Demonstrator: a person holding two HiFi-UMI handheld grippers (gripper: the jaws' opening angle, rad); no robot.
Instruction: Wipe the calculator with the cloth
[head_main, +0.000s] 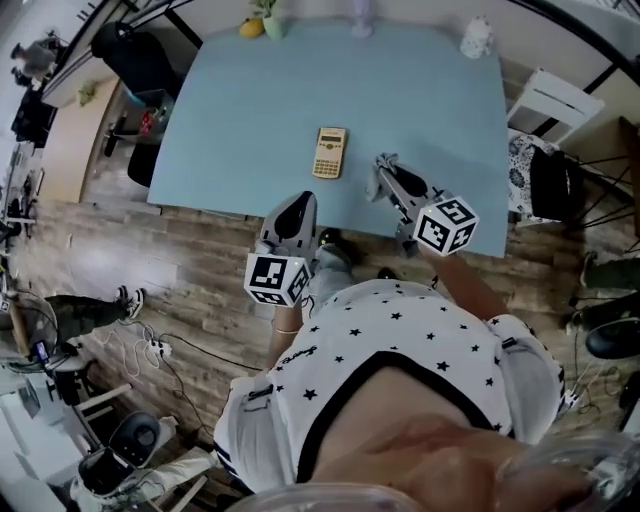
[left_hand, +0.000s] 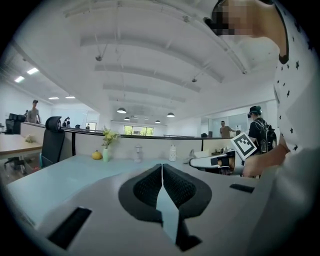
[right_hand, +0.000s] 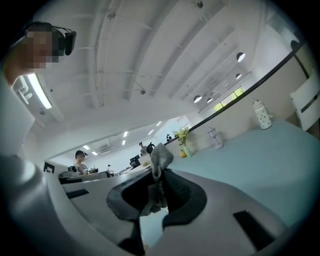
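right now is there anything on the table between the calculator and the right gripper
Nothing: the head view shows only bare blue table between the calculator and the right gripper, which is shut on the cloth.

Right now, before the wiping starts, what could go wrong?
The calculator lies loose on the table, and the left gripper is shut, back by the near edge, so a wipe might just shove it along. Only a small tuft of cloth pokes past the right gripper's jaws, so the hard jaws could scrape or press the keys.
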